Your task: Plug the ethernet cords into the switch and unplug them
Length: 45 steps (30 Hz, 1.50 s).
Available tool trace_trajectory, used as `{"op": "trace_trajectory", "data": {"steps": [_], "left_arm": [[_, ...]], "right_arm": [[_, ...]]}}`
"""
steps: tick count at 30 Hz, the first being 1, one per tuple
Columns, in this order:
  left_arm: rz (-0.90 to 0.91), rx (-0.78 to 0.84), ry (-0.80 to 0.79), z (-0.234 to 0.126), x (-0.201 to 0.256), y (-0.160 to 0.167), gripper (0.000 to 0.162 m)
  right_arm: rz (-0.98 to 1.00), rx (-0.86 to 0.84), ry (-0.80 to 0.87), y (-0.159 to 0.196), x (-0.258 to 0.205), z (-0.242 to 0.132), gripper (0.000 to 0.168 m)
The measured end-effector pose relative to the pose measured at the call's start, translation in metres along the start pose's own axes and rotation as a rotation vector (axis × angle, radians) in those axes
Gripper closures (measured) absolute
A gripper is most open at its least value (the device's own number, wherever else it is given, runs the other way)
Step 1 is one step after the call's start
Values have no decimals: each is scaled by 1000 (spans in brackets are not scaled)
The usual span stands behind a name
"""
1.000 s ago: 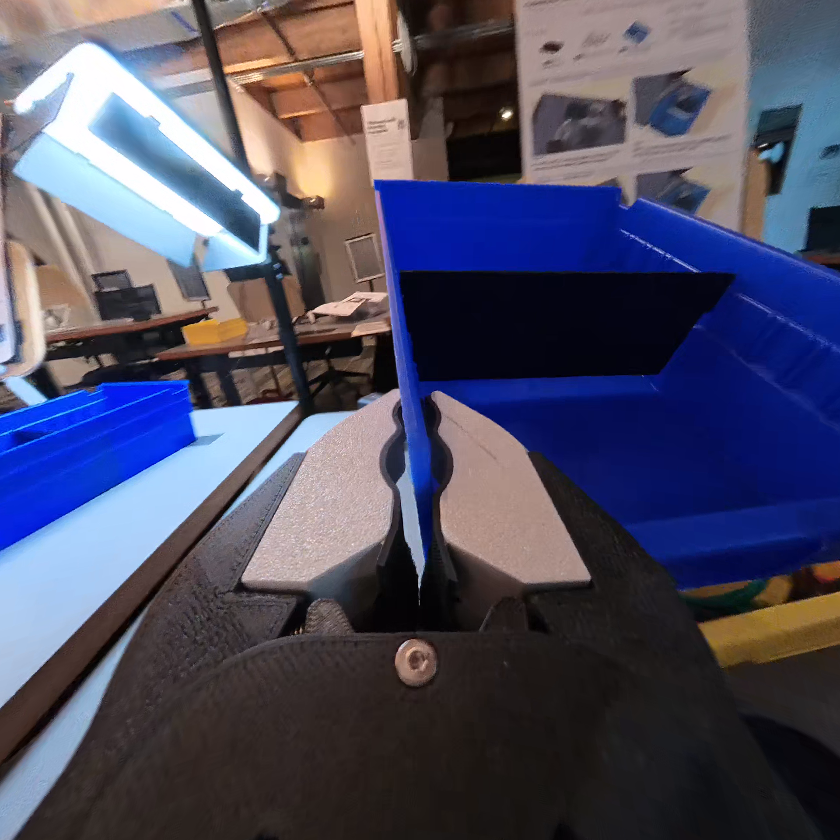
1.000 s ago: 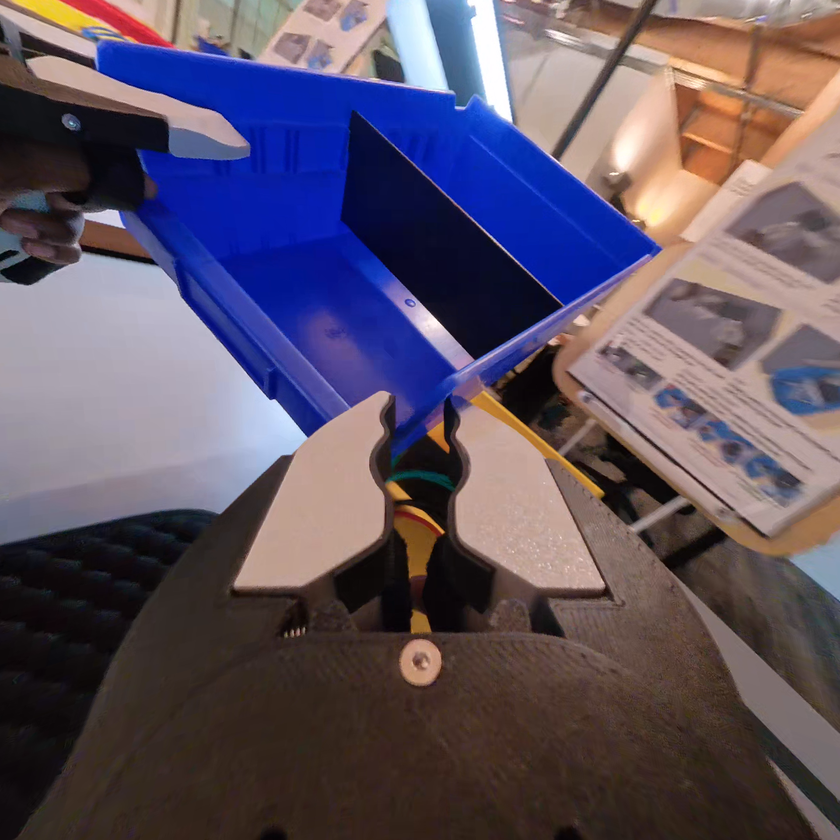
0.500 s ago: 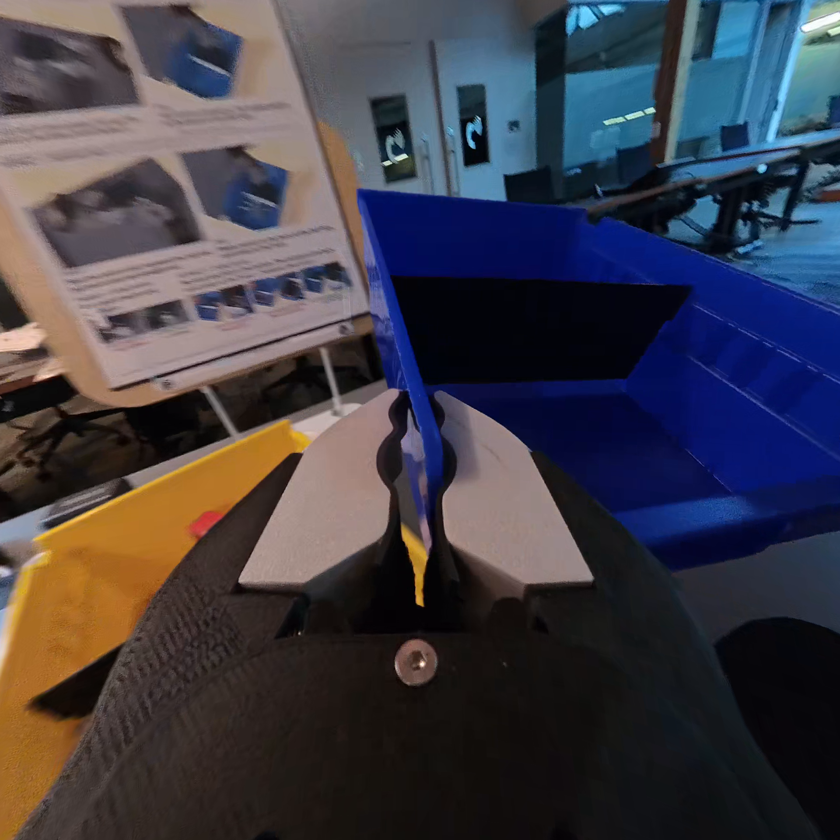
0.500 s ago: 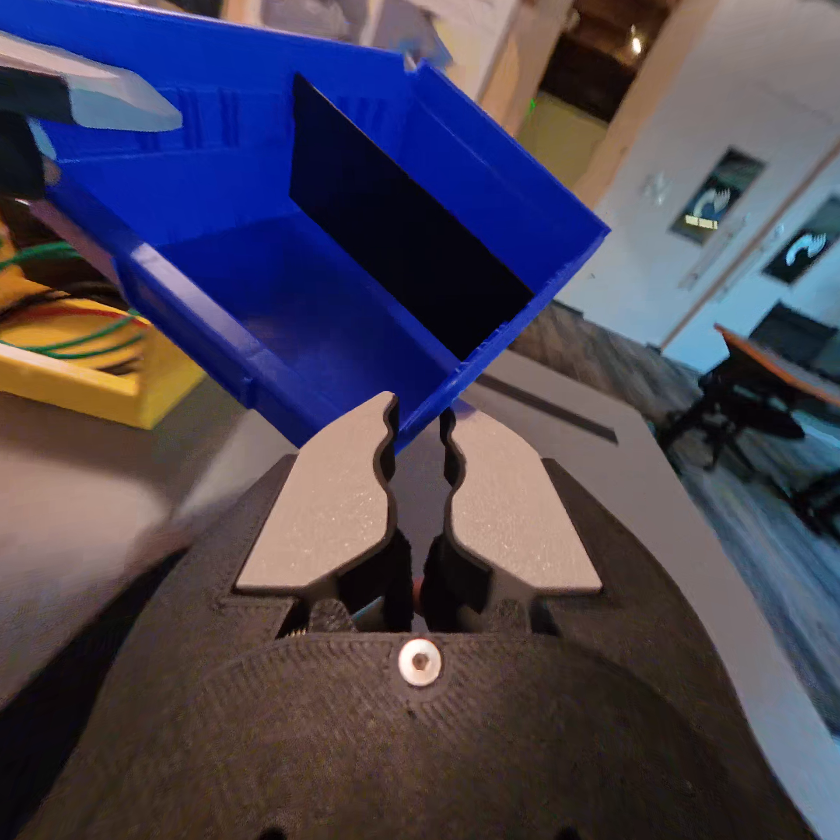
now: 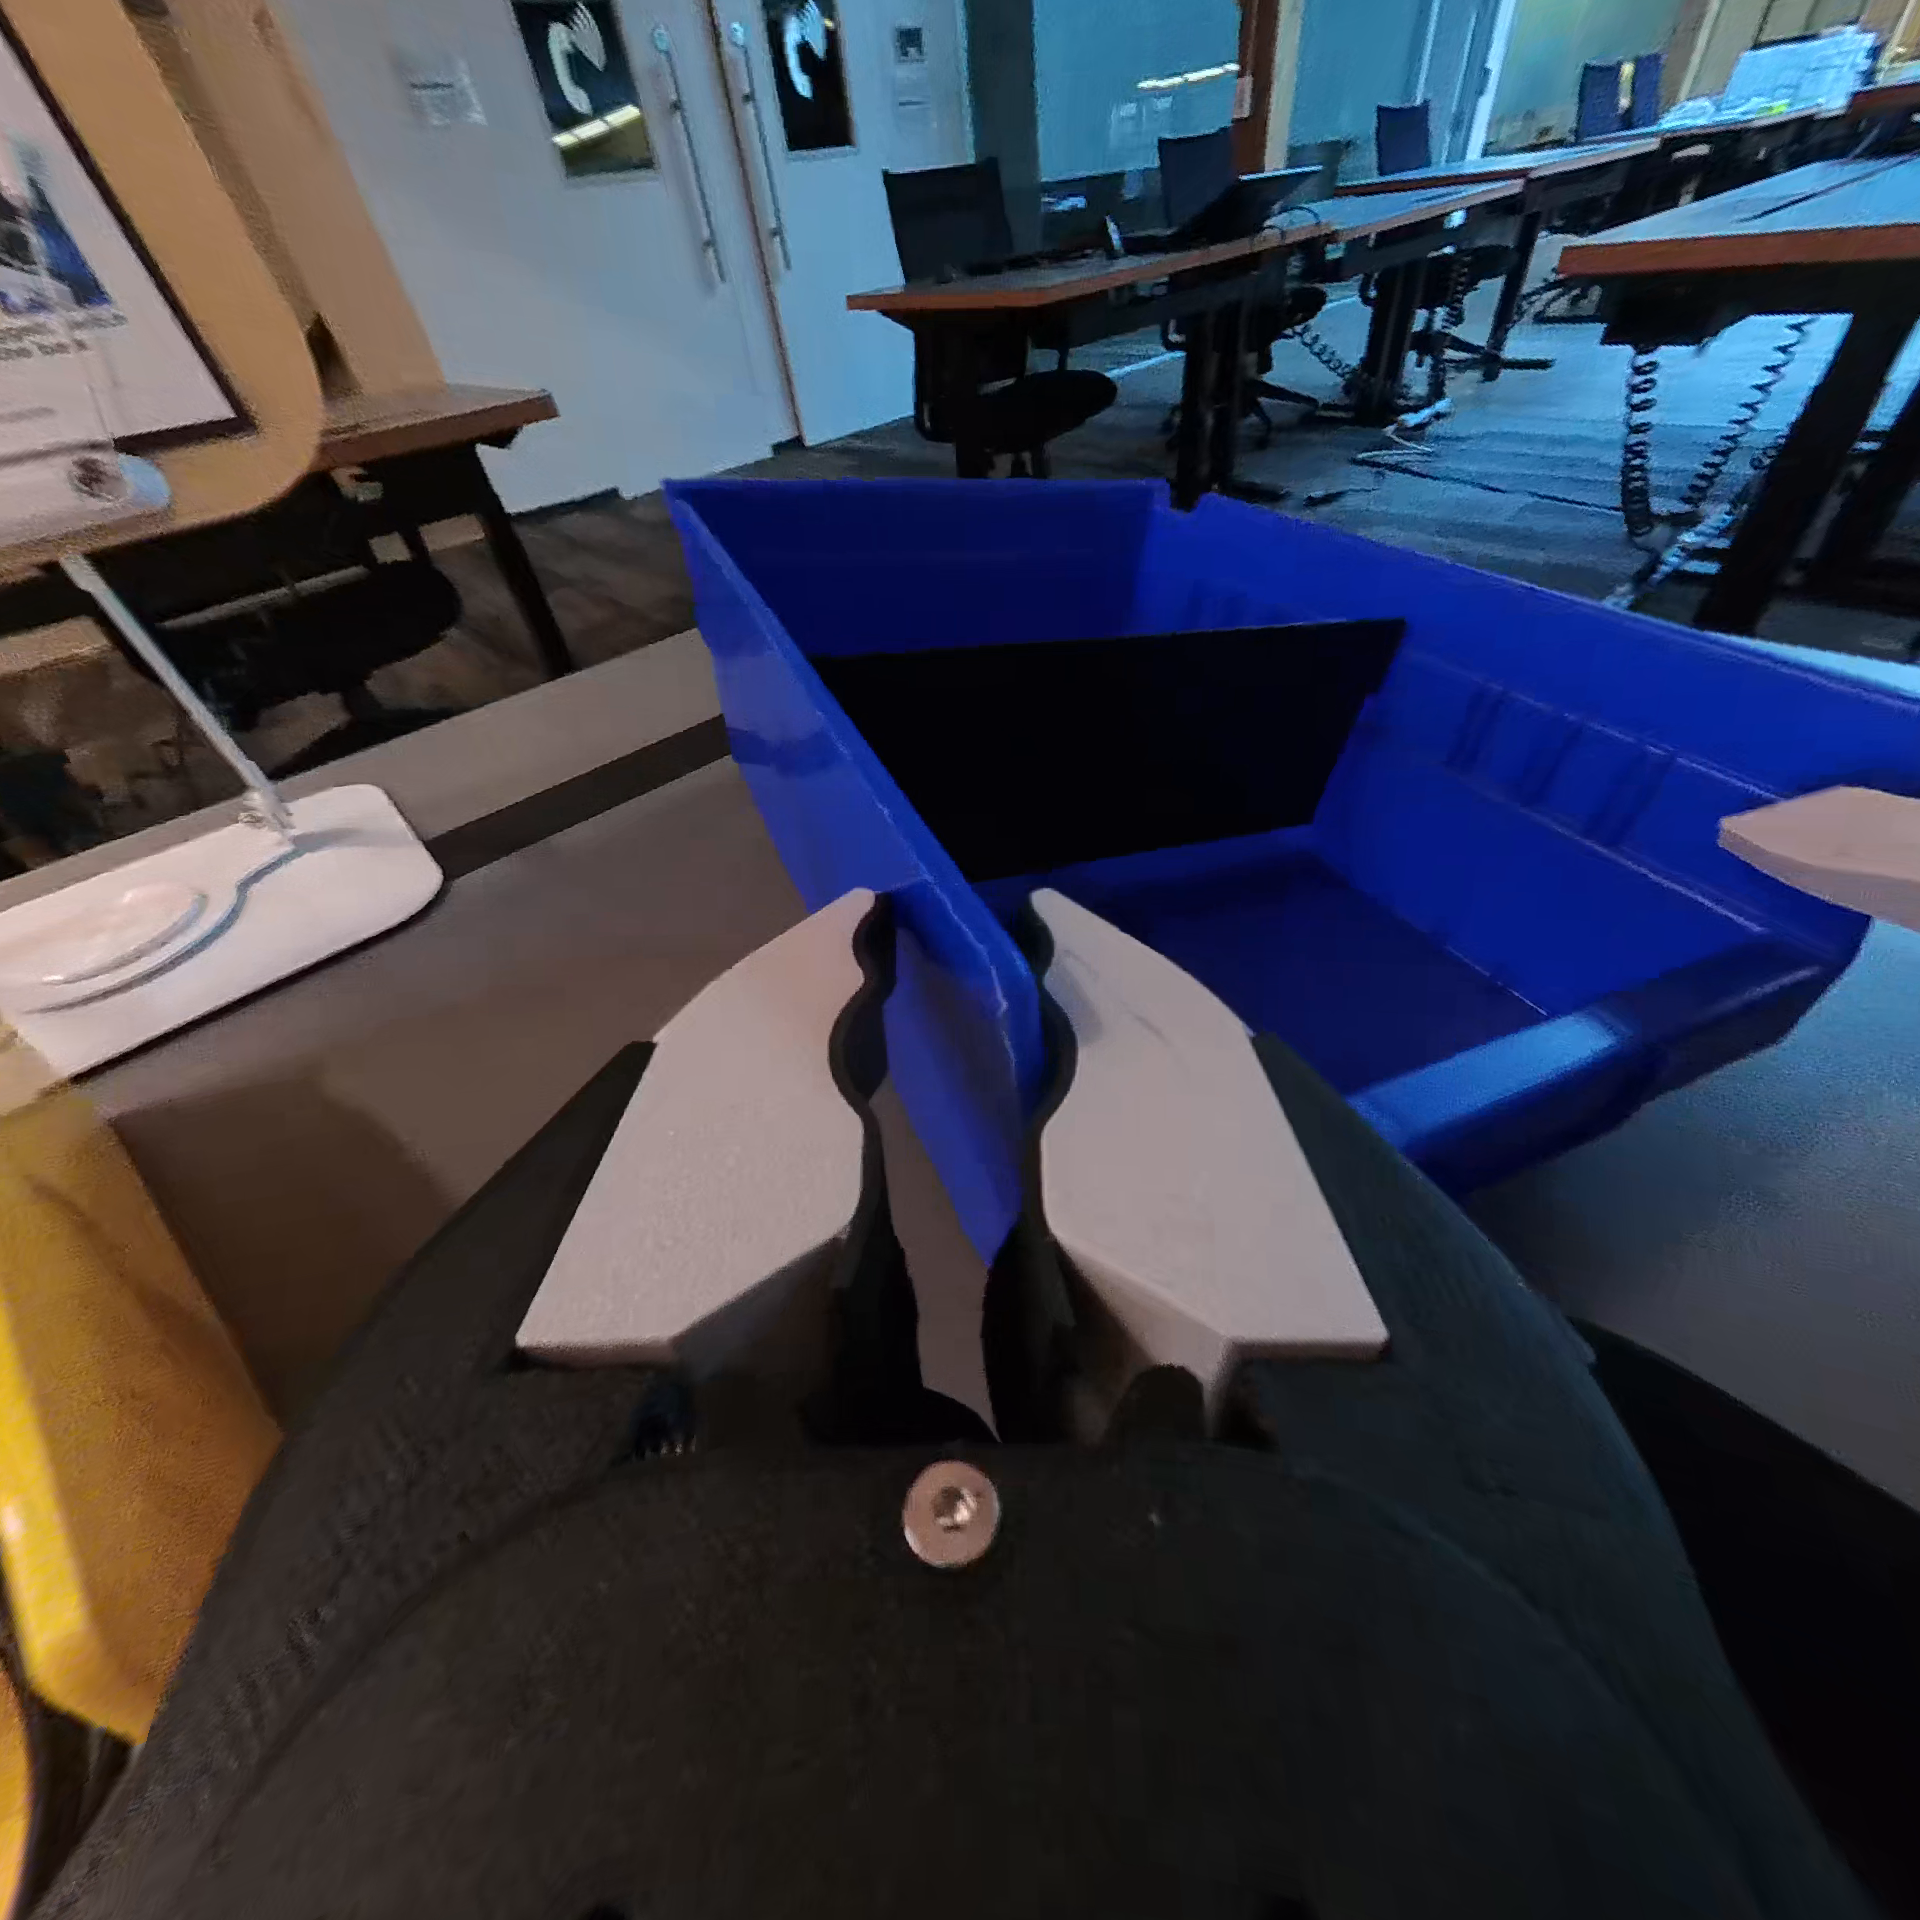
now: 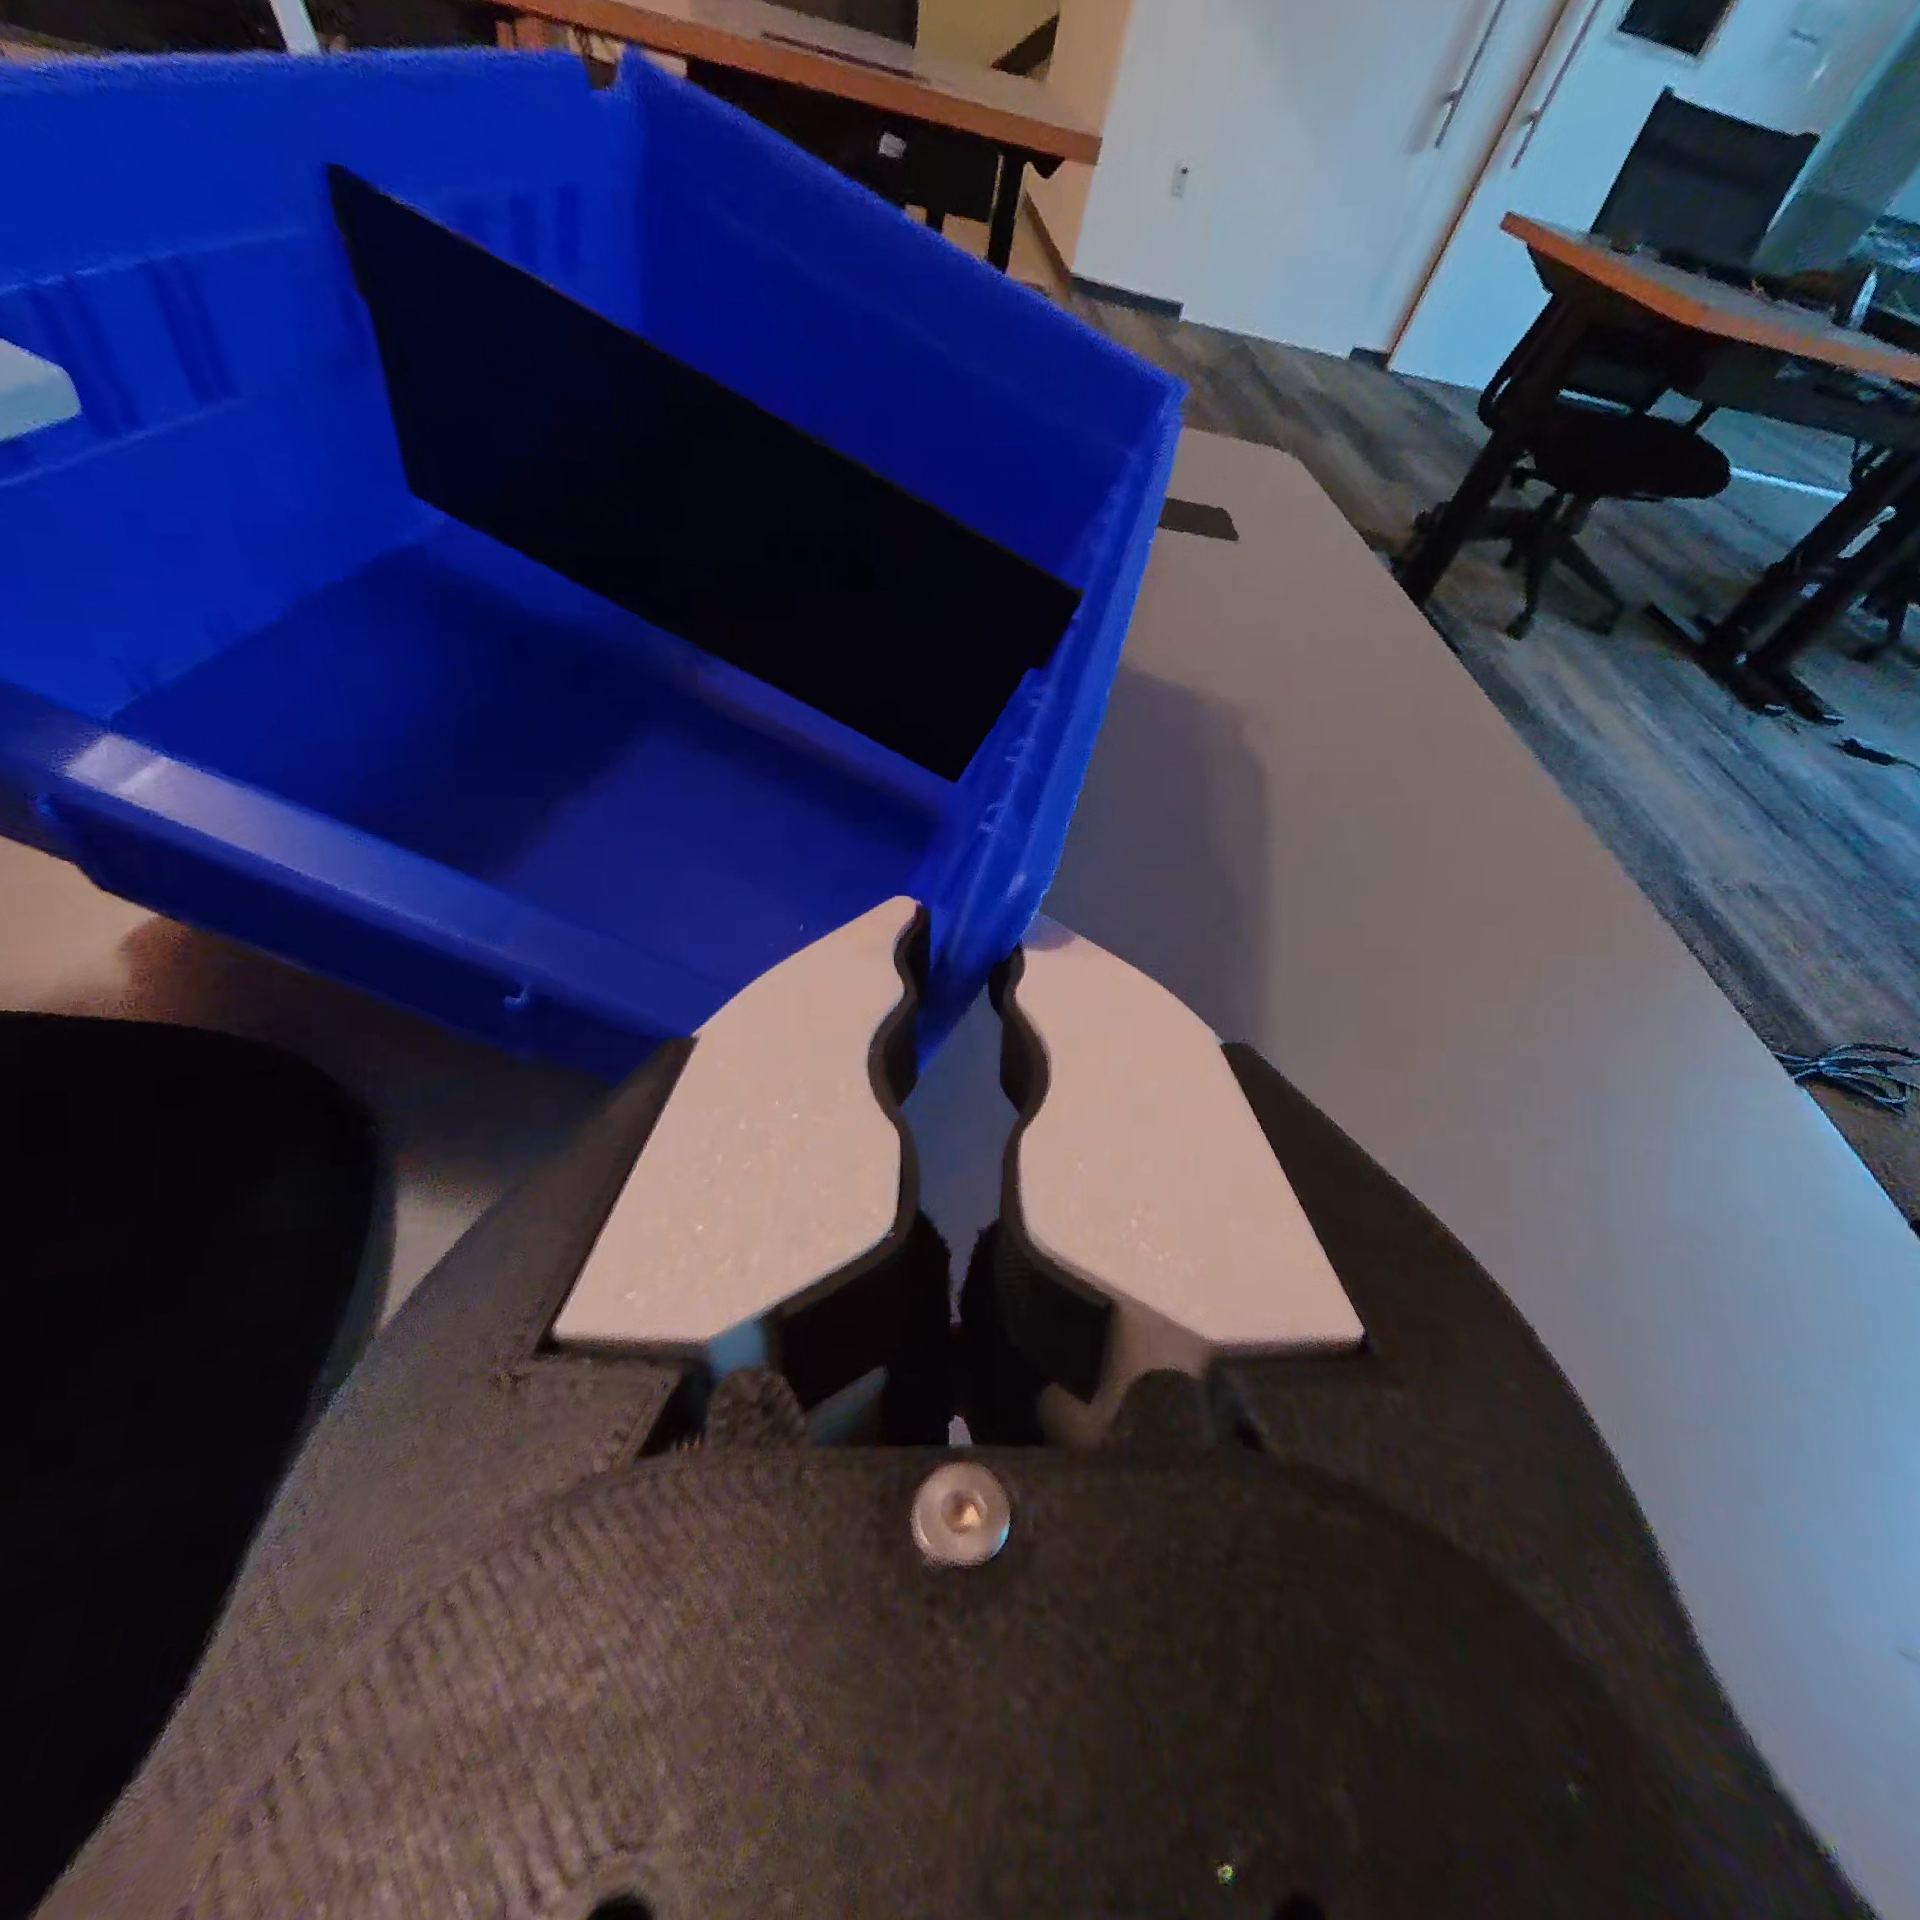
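Note:
An empty blue bin (image 5: 831,748) with a black divider (image 5: 1091,748) rests on a grey table (image 5: 520,987). My left gripper (image 5: 956,914) straddles the bin's left wall. Its jaws stand apart; the wall leans on the right pad and table shows beside the left one, so it is open. My right gripper (image 6: 961,935) is shut on the near corner of the bin's right wall (image 6: 1039,727). The divider also shows in the right wrist view (image 6: 707,530). Each view shows the other gripper's fingertip (image 5: 1829,862) (image 6: 31,400) at the opposite wall. No cords or switch show.
A yellow bin (image 5: 94,1351) stands at the left edge. A white stand base (image 5: 208,914) lies on the table behind it. The table's edge (image 6: 1558,883) runs along the right, with floor, desks and chairs beyond. A black pad (image 6: 156,1299) lies near left. One gripper's finger ends stand about 20 cm off the other's.
Both grippers swung the bin away from the yellow bin and brought it down over the grey table. The left jaws widened off the wall; the right jaws closed in on the corner.

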<state>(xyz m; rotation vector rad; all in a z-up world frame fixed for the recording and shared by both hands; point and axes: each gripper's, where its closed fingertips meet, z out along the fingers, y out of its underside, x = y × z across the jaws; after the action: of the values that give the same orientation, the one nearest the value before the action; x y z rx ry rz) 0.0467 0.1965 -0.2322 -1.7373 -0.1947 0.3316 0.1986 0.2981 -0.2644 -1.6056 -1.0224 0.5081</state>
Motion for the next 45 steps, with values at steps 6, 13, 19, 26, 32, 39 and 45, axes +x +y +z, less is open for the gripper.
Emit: {"op": "trace_trajectory", "data": {"steps": [6,13,19,26,32,39,45], "left_arm": [[11,-108,179,-17,17,6,106],[355,-159,278,-116,-18,-21,107],[491,-559,249,-152,-91,73,117],[574,-701,185,-152,-123,118,131],[521,-723,241,-173,-146,128,132],[503,-761,214,-225,-190,141,130],[511,-767,192,-280,-226,154,131]], "right_arm": [[102,46,-102,-7,-1,0,142],[-149,137,-203,-47,-21,-28,122],[-662,-8,-571,-35,-105,-27,125],[-909,-322,-662,7,-126,7,119],[-1041,-414,-614,26,-115,18,138],[-1058,-369,-578,32,-85,16,135],[-1056,-348,-576,40,-53,11,134]]}}
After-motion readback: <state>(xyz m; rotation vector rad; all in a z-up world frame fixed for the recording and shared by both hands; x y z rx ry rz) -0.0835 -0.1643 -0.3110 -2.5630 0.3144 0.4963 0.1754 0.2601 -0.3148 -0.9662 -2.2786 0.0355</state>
